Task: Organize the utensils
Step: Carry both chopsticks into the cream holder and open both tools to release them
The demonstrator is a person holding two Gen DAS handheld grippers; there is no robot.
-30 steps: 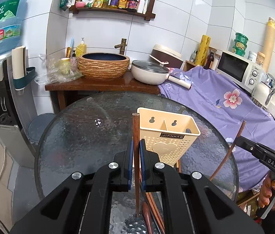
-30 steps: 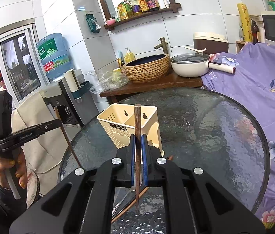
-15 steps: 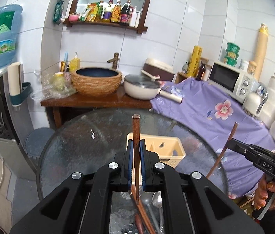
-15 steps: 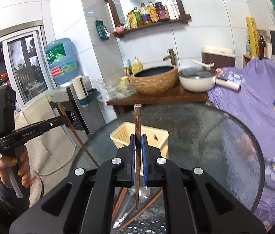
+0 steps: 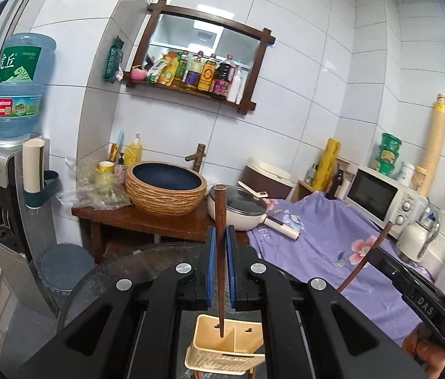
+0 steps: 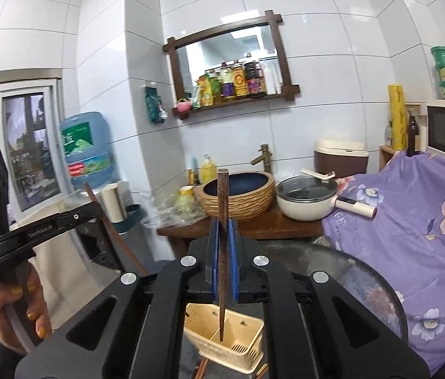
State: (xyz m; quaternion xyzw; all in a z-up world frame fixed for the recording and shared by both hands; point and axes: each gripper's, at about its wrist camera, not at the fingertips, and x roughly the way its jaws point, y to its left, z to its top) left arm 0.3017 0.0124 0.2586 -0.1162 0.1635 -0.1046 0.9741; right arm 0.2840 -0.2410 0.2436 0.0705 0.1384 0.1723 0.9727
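Each gripper, left gripper (image 5: 221,262) and right gripper (image 6: 224,259), clamps one dark brown tapered wooden chopstick (image 5: 220,252) upright, thin tip hanging above the cream slotted holder (image 5: 222,352) on the glass table (image 6: 342,271).

Both grippers, left (image 5: 218,263) and right (image 6: 221,260), are black with blue pads and round silver screws on the arms. Lower left of the right view, the left unit reads "GenRobot.AI"; its hand (image 6: 17,303) has yellow-painted nails and a dark sleeve.
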